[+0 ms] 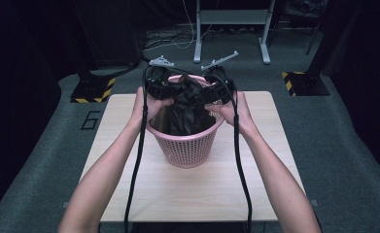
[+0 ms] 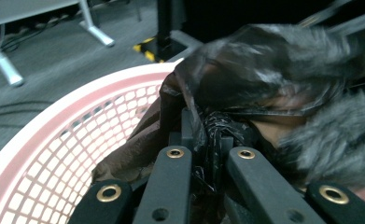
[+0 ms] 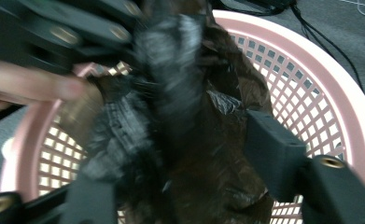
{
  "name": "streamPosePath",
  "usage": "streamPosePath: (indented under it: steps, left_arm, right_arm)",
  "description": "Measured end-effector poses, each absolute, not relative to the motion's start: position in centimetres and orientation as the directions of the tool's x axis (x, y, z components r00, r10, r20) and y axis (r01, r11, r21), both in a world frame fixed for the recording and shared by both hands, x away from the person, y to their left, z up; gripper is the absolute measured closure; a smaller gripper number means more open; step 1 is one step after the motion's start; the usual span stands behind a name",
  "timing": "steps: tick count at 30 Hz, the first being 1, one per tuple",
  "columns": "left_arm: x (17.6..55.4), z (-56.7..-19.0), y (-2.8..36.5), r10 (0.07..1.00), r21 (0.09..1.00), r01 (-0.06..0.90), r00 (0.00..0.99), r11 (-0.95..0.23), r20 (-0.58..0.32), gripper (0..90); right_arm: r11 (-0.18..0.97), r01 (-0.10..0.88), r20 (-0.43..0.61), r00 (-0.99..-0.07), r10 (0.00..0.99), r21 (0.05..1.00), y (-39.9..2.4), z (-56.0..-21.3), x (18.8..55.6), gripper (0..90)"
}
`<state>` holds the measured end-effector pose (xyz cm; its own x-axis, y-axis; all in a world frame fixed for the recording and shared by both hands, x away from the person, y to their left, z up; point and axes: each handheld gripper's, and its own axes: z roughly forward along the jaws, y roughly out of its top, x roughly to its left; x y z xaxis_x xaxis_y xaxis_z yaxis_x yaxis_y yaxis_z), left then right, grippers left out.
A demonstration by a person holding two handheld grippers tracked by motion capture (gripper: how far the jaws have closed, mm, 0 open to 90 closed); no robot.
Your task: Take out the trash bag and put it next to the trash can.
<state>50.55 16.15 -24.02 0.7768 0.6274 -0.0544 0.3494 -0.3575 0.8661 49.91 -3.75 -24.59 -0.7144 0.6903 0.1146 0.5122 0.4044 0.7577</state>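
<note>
One black bag sits in a pink basket, its thin, crinkled film bunched up above the rim between the two grippers. The basket stands near the middle of a pale wooden table, a little toward the far edge.

In the left gripper view the bag billows over the basket, and a twisted pleat of film runs down between the jaws. The left gripper has its jaws drawn tight together on that pleat, so it has hold of the bag. In the high view this gripper is at the basket's left rim, with the person's left hand wrapped around it.

In the right gripper view the bag hangs between the jaws over the basket. The right gripper stands partly open: its jaws are apart, one clear at the right, the other blurred at the lower left. Film lies in the gap, but the pads do not press on it. In the high view it is at the basket's right rim, held by the right hand. The left gripper also shows in this view, across the top left, with a fingertip beside it.

Each gripper trails a black cable back across the table toward the person. Beyond the table lies grey carpet with metal frame legs.
</note>
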Motion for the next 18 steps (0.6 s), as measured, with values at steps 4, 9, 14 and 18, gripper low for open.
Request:
streamPosePath:
  steps: [4,9,14,18]
  left_arm:
    - [49.7,-22.8,16.0,0.579,0.88,0.311,0.814,-0.358,-0.052,89.3]
    - [49.2,-22.5,15.9,0.544,0.88,0.298,0.837,-0.371,-0.054,89.3]
    - [49.3,-23.1,16.2,0.551,0.876,0.309,0.832,-0.369,-0.062,88.4]
    - [49.7,-23.5,16.5,0.569,0.865,0.335,0.819,-0.373,-0.072,63.9]
  right_arm:
    - [0.4,0.521,0.112,-0.702,0.703,0.754,-3.3,-25.3,50.6,34.7]
    - [0.405,0.523,0.119,-0.709,0.695,0.75,-3.2,-26.0,51.2,61.3]
    - [0.392,0.514,0.103,-0.695,0.711,0.763,-3.1,-25.8,51.0,88.7]
    - [0.383,0.508,0.094,-0.686,0.721,0.772,-3.2,-25.8,51.0,90.0]
